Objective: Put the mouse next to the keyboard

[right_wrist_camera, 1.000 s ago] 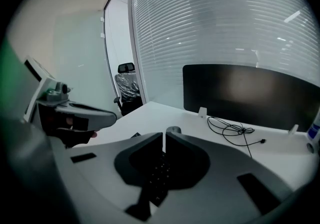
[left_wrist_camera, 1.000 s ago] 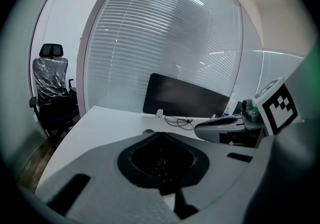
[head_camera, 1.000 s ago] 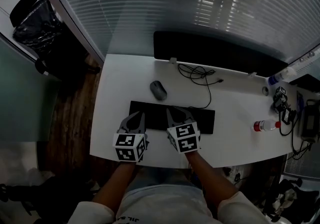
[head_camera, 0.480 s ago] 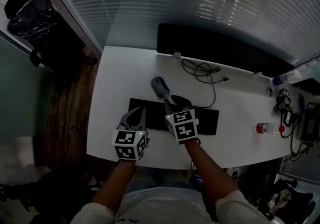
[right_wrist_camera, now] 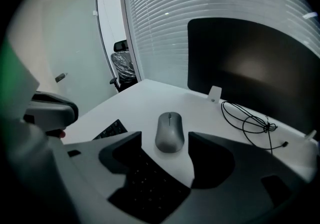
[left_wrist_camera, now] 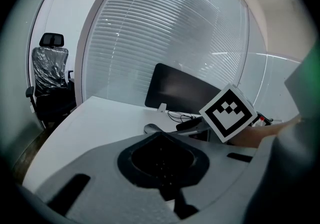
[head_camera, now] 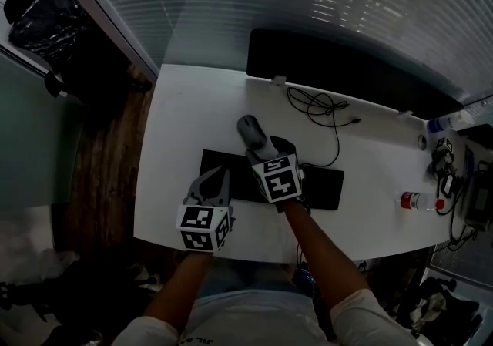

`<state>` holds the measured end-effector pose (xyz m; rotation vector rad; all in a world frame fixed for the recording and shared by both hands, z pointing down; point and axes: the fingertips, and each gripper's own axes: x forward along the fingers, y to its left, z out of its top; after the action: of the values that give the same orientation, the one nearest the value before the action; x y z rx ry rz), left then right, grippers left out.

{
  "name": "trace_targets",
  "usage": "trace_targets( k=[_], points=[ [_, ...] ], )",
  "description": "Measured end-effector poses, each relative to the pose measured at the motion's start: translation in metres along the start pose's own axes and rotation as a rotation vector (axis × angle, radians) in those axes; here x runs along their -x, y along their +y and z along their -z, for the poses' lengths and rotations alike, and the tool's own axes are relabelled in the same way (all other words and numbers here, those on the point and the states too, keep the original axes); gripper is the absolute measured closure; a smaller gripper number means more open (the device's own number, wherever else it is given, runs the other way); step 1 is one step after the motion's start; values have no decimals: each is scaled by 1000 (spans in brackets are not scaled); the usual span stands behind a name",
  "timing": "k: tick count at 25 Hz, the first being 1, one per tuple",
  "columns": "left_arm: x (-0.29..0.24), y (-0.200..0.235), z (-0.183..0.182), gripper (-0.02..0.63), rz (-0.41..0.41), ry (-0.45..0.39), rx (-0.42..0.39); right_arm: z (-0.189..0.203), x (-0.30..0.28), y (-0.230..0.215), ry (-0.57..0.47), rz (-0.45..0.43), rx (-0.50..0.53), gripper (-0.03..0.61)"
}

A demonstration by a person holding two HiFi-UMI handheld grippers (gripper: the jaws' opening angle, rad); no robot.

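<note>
Lined up on mouse (right_wrist_camera: 169, 130), straight ahead of right gripper (head_camera: 269, 150).
Just opened wide, mouse's near end between tips, untouched, lengthwise along the reach; left gripper (head_camera: 212, 179) closed, farther back.

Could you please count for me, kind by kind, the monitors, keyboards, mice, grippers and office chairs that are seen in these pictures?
Monitor: 1
Keyboard: 1
Mouse: 1
Grippers: 2 (left gripper, right gripper)
Office chair: 1
Total: 6
</note>
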<state>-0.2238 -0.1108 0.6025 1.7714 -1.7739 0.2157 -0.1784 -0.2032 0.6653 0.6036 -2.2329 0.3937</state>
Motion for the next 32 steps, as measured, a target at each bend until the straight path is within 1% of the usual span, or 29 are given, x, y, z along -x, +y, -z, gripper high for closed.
trace_targets(
  k=[6,13,16,19,23,29,32],
  points=[
    [-4,6,2,612,-7,3,12,1,-26,-8,48,-5,13,279],
    [-6,14,7,612,-16,13,27,-4,-52,-11,100,-16,22,273],
    [-6,17,8,612,-22,14,30,-1,-60,-11,107,-20,21,261],
    [-6,21,9,612,-26,14,34,4,-66,-9,135,-28,18,255],
    [-8,22,9,612,-26,14,36,6,-72,-11,161,-23,42,255],
    [-9,22,11,612,-23,19,45,5,-71,-12,156,-21,74,256],
    [-8,22,11,612,-25,19,47,4,-71,-13,159,-17,76,275]
  ],
)
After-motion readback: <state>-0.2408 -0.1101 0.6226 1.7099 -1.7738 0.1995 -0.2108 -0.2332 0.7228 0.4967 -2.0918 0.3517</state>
